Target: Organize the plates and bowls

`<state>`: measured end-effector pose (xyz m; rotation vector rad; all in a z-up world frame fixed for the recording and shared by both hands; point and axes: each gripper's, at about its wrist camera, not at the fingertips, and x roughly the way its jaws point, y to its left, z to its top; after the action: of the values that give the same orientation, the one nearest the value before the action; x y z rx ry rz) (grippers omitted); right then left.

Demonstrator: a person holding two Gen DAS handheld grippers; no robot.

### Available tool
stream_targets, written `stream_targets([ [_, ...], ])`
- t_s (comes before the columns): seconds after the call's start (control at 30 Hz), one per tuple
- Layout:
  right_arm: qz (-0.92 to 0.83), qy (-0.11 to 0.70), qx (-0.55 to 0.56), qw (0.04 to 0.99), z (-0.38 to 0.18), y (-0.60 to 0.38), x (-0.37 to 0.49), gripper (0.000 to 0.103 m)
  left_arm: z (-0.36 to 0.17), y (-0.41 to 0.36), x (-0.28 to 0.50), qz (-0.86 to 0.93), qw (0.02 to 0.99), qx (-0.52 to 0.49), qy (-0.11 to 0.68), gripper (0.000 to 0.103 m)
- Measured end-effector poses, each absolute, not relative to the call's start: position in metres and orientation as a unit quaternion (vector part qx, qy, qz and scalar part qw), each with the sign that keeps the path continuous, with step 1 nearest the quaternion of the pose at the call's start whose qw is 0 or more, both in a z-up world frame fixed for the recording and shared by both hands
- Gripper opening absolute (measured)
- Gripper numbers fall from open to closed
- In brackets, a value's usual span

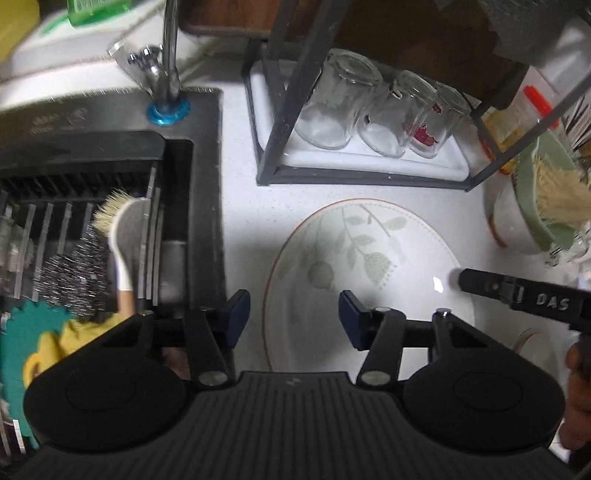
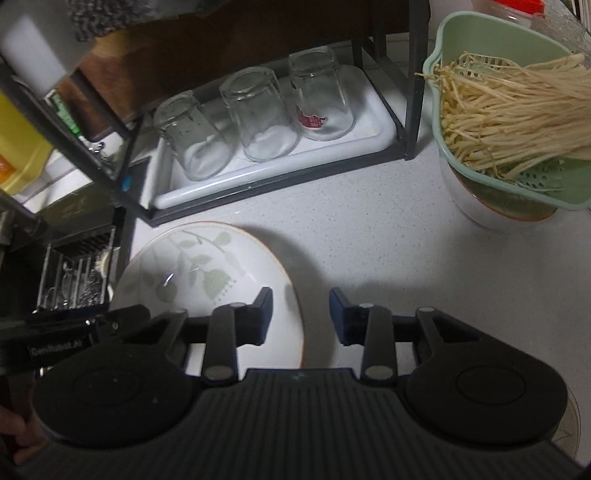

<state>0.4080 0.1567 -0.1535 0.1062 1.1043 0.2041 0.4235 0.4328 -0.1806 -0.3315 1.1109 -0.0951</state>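
Leaf-patterned plate (image 1: 354,266) flat on the counter (image 2: 369,229) beside the sink (image 1: 199,206); left gripper (image 1: 294,317) and right gripper (image 2: 301,315) part-open, straddling opposite rims, gripping nothing yet; best closed evenly, lifted level.

The near edge of the leaf-patterned plate (image 1: 354,258) vanishes beneath the left gripper (image 1: 294,319) body in the left wrist view; in the right wrist view the right gripper (image 2: 301,317) covers its near right rim. Right of the plate, a second dish with a gold line (image 1: 524,339) shows only a sliver. Behind the plate, the green bottle (image 1: 98,9) is cut off by the top edge and blurred. The white bowl (image 2: 469,206) is largely hidden under the green colander (image 2: 517,184).
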Motion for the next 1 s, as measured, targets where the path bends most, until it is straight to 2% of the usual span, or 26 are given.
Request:
stream_targets([
  [0.27, 0.082, 0.549, 0.05, 0.83, -0.168, 0.169, 0.417, 0.024, -0.192, 0.446, 0.436, -0.089, 0.816, -0.179, 0.542, 0.051],
  [0.4, 0.076, 0.556, 0.038, 0.826, -0.174, 0.177, 0.418, 0.025, -0.195, 0.453, 0.439, -0.105, 0.81, -0.201, 0.541, 0.048],
  [1.0, 0.106, 0.551, 0.048, 0.826, -0.169, 0.168, 0.413, 0.025, -0.188, 0.454, 0.426, -0.14, 0.804, -0.236, 0.527, 0.048],
])
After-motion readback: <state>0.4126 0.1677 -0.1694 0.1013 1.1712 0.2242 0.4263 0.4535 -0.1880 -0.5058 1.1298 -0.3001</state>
